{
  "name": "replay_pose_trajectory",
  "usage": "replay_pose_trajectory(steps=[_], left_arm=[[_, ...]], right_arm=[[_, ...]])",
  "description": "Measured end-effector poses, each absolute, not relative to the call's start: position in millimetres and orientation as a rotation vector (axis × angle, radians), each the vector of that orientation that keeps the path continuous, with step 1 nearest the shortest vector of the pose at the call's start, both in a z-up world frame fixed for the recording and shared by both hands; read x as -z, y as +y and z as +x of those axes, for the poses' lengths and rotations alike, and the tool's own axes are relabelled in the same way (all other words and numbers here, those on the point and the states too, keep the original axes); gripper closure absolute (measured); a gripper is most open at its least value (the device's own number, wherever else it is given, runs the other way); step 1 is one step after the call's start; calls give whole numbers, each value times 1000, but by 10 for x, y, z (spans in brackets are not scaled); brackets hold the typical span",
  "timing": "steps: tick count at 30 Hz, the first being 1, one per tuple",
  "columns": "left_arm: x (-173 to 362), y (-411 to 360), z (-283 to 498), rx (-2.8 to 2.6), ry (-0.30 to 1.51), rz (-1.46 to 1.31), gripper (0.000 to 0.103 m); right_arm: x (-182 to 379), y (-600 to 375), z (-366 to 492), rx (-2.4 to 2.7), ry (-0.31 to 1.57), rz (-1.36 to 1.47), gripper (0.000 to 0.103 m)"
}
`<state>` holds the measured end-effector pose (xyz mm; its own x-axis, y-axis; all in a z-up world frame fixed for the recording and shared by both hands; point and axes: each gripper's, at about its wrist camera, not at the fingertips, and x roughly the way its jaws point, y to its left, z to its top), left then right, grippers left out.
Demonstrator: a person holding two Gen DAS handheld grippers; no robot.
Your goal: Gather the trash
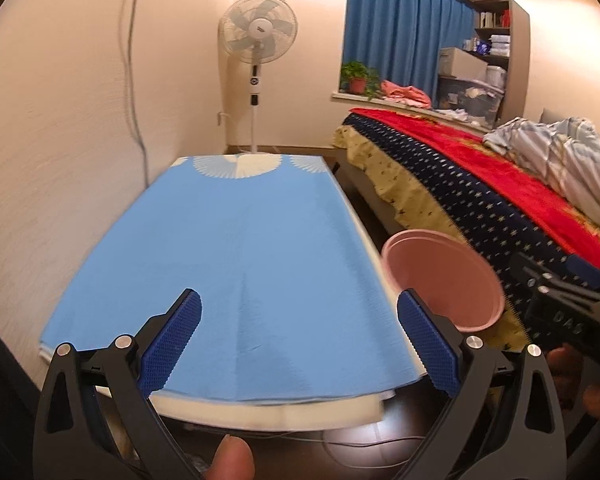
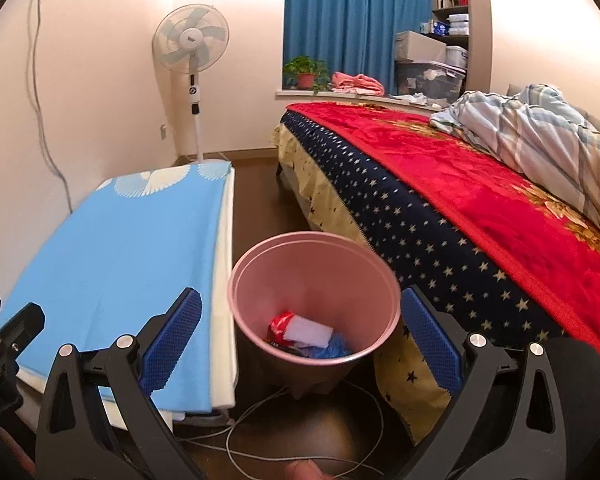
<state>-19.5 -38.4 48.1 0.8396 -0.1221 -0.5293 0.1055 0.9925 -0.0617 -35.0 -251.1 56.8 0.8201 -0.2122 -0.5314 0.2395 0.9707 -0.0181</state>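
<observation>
Both grippers, left (image 1: 298, 340) and right (image 2: 300, 340), gape empty, trash (image 2: 304, 336) sits in bin (image 2: 260, 264) off table's (image 1: 220, 240) right edge; cable (image 2: 260, 412) could snag

Left wrist view faces along the table (image 1: 236, 248); right wrist view looks down into the bin (image 2: 314, 280); both share them.

Raised letters "DAO" on the right gripper (image 1: 562, 314), fan hub label unreadable

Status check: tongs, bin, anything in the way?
Both tongs, left and right, open, empty. Pink bin on floor holds trash. Cable loops on floor by bin.
</observation>
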Motion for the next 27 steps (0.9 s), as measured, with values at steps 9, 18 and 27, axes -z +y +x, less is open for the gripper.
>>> replay_pose_trajectory(steps=[9,18,27], left_arm=[[-303,-270,-142,62,580,-44,8],[-244,-278,-136,64,592,-64,8],[-210,-264,-130,64,598,-73,8]], right_arm=[[-426,-2357,-307,233,579,24,5],[-333,-2292,-210,219,601,25,5],[-316,-2247,-169,212,600,13,5]])
